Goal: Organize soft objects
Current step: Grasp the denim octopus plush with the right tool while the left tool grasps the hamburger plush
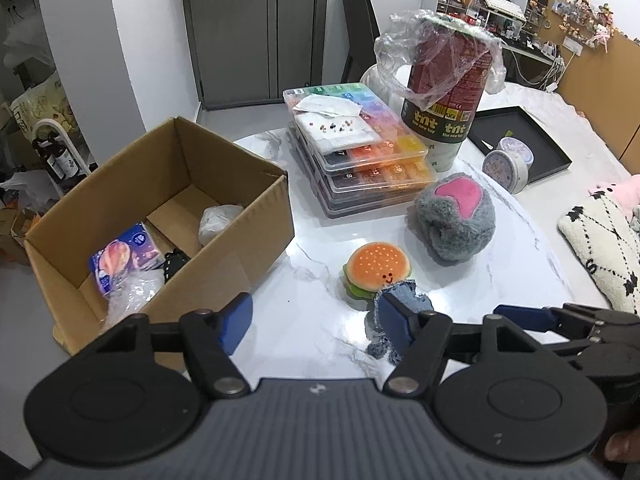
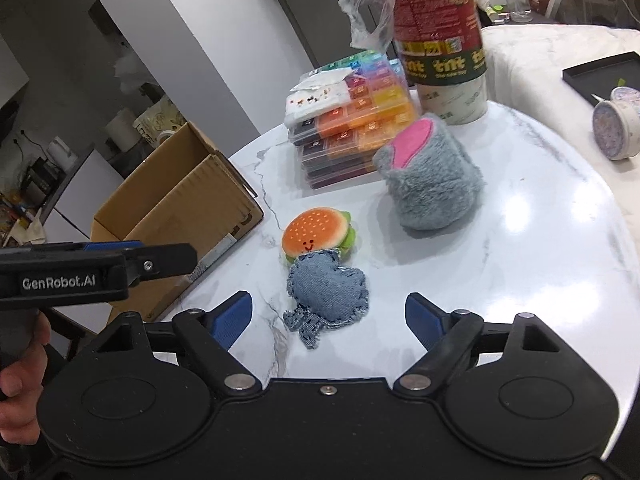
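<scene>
We take the cardboard box point(image 1: 160, 216) as our landmark. It stands open at the left edge of the white marbled surface point(image 2: 500, 280) and already holds a tissue pack and some crumpled plastic. Just to the right of the box lies the burger plush point(image 2: 316, 232), with the denim heart point(image 2: 328, 292) touching its near side, one lobe overlapping the bun's edge. Further right of the box, well clear of it, sits the grey furry plush point(image 2: 432, 184) with a pink patch. Behind these, a stack of bead cases point(image 1: 360, 152) and a tall printed tub.

The left tongs point(image 1: 316, 322) stand open with nothing between the pads; the right-hand pad is at the edge of the denim heart, though we cannot tell whether it touches. The right tongs point(image 2: 330, 318) are open and empty, spread to either side of the heart's frayed tail, pads clear of it.

We judge all three pieces light, soft and compressible, with no risk of breakage. The denim heart is a thin stuffed pad; its frayed tail is limp and would dangle, so the hold belongs across the padded lobes. The cloth should not slip. Lifting it may drag the burger, as the two touch. The grey plush is bulky and should be pinched by a fold of fur.
</scene>
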Demonstrator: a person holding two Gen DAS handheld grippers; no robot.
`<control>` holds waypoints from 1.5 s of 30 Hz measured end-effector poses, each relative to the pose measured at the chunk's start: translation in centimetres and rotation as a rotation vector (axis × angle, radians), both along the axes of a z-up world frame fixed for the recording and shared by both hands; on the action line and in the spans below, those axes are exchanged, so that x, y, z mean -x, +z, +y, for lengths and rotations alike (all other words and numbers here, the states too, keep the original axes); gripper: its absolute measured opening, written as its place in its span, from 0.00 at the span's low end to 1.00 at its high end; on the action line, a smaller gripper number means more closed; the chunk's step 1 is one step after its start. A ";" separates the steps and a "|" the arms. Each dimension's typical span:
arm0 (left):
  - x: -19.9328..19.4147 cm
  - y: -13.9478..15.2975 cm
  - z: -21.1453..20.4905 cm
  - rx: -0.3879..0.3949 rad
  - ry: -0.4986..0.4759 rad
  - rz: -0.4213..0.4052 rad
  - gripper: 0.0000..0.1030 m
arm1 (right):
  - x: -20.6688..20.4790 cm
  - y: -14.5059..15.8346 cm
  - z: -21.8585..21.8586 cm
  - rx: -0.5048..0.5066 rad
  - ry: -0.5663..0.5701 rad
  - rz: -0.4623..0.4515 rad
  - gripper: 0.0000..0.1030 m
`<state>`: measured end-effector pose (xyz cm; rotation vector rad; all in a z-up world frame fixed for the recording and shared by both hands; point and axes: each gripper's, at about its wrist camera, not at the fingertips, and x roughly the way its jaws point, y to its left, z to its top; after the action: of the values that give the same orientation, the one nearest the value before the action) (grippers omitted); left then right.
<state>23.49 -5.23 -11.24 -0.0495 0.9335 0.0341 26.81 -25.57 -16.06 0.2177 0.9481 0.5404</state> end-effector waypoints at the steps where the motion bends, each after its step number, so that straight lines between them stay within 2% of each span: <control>1: -0.2 -0.2 0.0 0.002 -0.004 0.003 0.61 | -0.2 -0.3 0.1 -0.001 0.001 0.000 0.79; 5: -1.0 -1.2 -0.1 0.001 -0.009 0.017 0.59 | -0.9 -1.5 0.4 0.007 -0.004 0.006 0.72; 16: -2.6 -2.5 0.5 0.025 0.016 0.025 0.58 | -3.0 -3.4 2.7 0.064 0.032 -0.016 0.71; 18: -2.9 -2.5 0.6 0.025 0.021 0.025 0.58 | -3.1 -3.7 3.2 0.092 0.037 -0.028 0.67; 21: -3.3 -2.7 0.7 0.037 0.022 0.027 0.58 | -3.0 -3.7 3.4 0.106 0.041 -0.048 0.52; 22: -3.4 -2.8 0.7 0.036 0.020 0.030 0.58 | -3.1 -3.7 3.4 0.112 0.045 -0.049 0.44; 26: -3.9 -3.2 0.4 0.039 0.015 0.039 0.58 | -3.1 -3.6 2.8 0.102 0.032 -0.026 0.30; 34: -5.4 -3.6 -1.5 0.038 -0.029 0.036 0.62 | -2.5 -3.5 0.8 0.105 -0.009 0.001 0.26; 40: -6.7 -4.7 -3.1 0.035 -0.057 0.057 0.67 | -2.4 -3.5 -0.4 0.116 -0.051 0.012 0.26; 45: -7.7 -5.7 -4.1 0.023 -0.075 0.066 0.68 | -2.4 -3.4 -1.2 0.119 -0.084 0.027 0.26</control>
<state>31.16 -9.37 -16.94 -0.0350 1.0011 -0.0449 29.26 -26.77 -19.45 0.1577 0.9897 0.4035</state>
